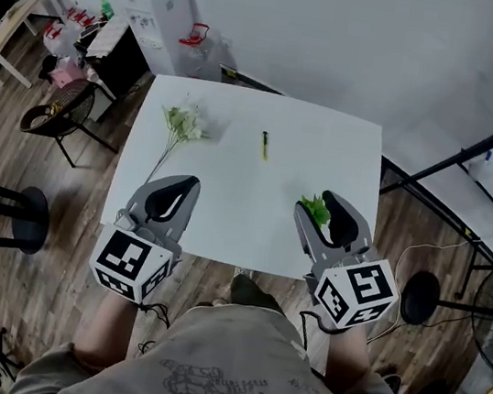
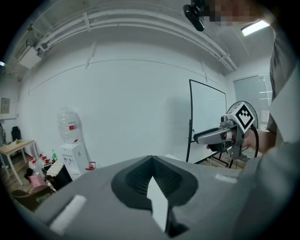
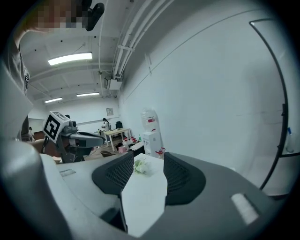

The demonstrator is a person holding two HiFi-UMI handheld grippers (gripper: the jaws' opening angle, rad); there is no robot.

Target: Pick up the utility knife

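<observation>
The utility knife (image 1: 264, 144), slim and yellow-green, lies on the far middle of the white table (image 1: 225, 216). It is well ahead of both grippers and shows in neither gripper view. My left gripper (image 1: 173, 194) (image 2: 151, 159) hovers over the table's near left, its jaws meeting at the tips with nothing held. My right gripper (image 1: 327, 215) (image 3: 148, 157) is over the near right with its jaws apart, and bare table shows through the gap. A green leafy sprig (image 1: 316, 210) shows between the right jaws in the head view; I cannot tell if they touch it.
A bunch of white flowers (image 1: 182, 124) (image 3: 140, 166) lies at the table's far left. A water dispenser (image 1: 159, 15) stands beyond the far left corner, with chairs (image 1: 61, 111) at the left. A black stand frame (image 1: 460, 165) and a stool (image 1: 421, 298) are on the right.
</observation>
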